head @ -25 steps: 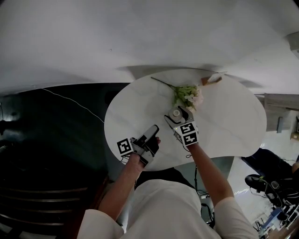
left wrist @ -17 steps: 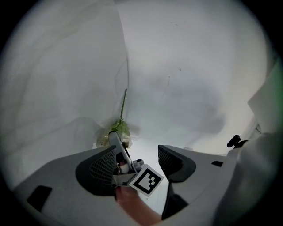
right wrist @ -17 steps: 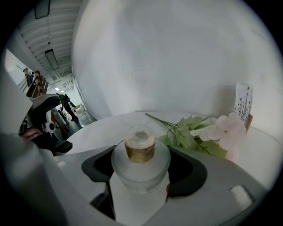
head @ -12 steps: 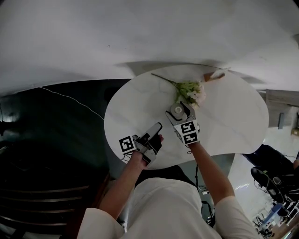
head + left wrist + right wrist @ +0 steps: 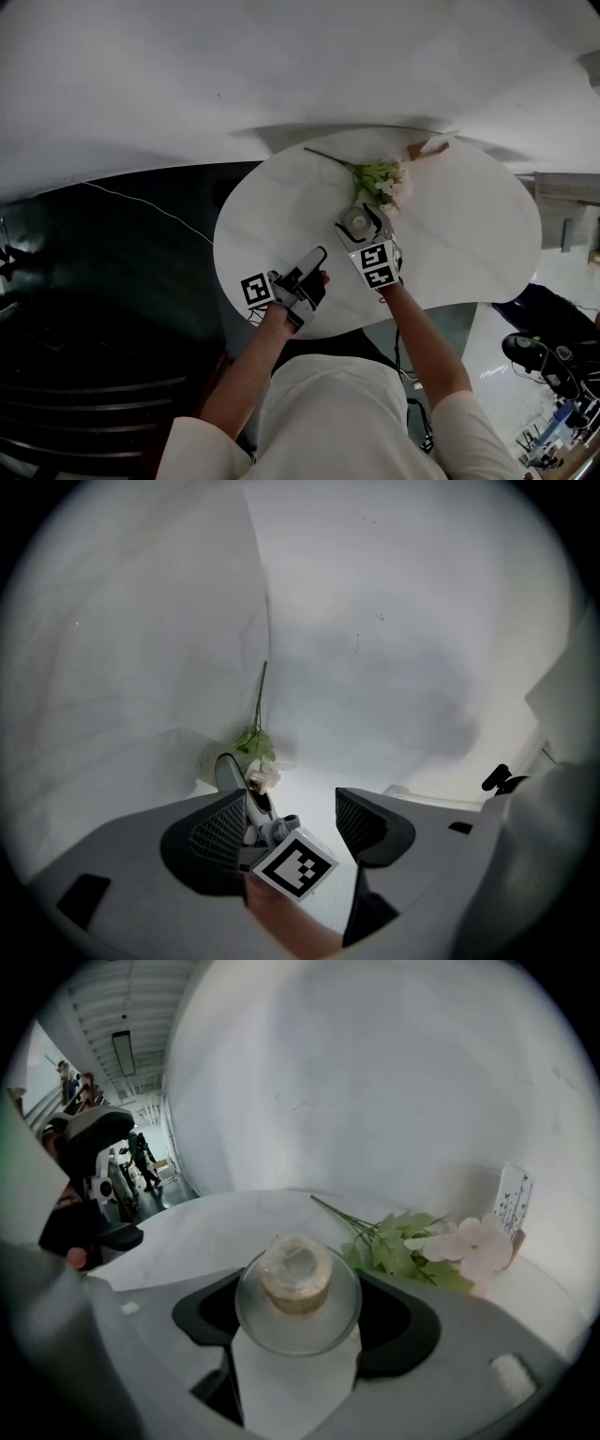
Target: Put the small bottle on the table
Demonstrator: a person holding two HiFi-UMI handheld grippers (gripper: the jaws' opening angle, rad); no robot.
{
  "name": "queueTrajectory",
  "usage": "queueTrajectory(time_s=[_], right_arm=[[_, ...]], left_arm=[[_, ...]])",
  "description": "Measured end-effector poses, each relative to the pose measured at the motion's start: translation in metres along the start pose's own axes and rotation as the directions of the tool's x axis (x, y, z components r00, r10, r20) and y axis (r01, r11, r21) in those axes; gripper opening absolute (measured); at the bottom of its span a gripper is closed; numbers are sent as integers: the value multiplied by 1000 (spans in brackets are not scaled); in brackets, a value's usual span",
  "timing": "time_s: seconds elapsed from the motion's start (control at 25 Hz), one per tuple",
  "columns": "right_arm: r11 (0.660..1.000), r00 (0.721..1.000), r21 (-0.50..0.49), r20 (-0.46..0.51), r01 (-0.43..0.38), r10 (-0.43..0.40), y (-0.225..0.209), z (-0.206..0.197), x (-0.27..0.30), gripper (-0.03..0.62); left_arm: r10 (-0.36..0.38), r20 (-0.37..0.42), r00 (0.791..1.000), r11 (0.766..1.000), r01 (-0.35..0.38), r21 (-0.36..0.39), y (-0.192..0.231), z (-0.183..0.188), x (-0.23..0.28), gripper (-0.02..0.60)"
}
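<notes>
Right gripper [image 5: 361, 225] reaches forward, pinching the small bottle [image 5: 296, 1288] (cork up) beside the flowers [image 5: 380, 182]; left gripper [image 5: 315, 259] hovers spread at the tabletop [image 5: 272, 220] edge.

Right hand-held gripper [image 5: 359, 224] slightly forward.

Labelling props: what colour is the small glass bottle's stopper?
The cork stopper is pale tan; clearest in the right gripper view.

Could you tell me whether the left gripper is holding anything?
No, the left gripper has its jaws apart, with nothing gripped between them.
</notes>
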State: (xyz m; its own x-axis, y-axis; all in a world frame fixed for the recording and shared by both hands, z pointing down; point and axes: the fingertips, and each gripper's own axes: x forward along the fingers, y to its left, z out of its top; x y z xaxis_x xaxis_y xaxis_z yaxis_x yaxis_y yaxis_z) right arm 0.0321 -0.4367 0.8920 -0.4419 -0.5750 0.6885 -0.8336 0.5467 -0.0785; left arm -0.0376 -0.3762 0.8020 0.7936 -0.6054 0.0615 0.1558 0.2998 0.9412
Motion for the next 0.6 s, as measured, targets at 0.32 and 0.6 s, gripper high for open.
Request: queueTrajectory(time_s=[0.32, 0.6], right_arm=[[1000, 999, 0, 32, 22, -22, 5, 18, -32, 365], [1000, 996, 18, 84, -12, 10, 18, 47, -82, 339]], left_arm=[[-34, -47, 998, 998, 36, 45, -26, -27, -10, 281], [-34, -114, 993, 984, 54, 171, -49, -56, -11, 243]])
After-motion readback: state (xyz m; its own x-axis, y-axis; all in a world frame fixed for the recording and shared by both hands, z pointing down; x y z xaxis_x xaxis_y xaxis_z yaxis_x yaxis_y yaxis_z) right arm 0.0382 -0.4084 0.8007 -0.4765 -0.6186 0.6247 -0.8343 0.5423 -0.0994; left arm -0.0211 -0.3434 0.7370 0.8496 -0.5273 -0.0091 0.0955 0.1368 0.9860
